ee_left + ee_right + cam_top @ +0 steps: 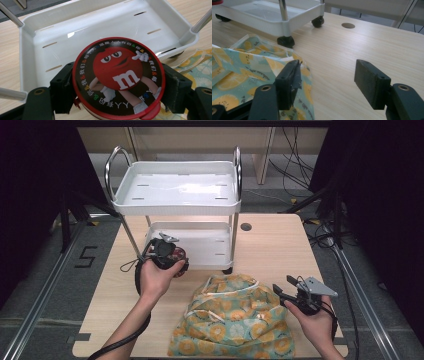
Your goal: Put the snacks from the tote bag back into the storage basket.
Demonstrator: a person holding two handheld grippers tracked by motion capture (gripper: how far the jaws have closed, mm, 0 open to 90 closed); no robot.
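Left gripper [117, 100] clamps candy tin [117, 78] by its rim: rigid, light, probably slick. Right gripper [327, 85] wide, empty.

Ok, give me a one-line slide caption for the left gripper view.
Left gripper holds a round red candy tin between its fingers above the cart's lower white tray.

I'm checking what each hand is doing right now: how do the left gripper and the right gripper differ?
The left gripper is shut on the round red M&M's tin; the right gripper is open and holds nothing. The left gripper is at the near edge of the white cart's lower tray; the right gripper is low over the wooden table, beside the lemon-print cloth bag. Both have two black jaws and are hand-held.
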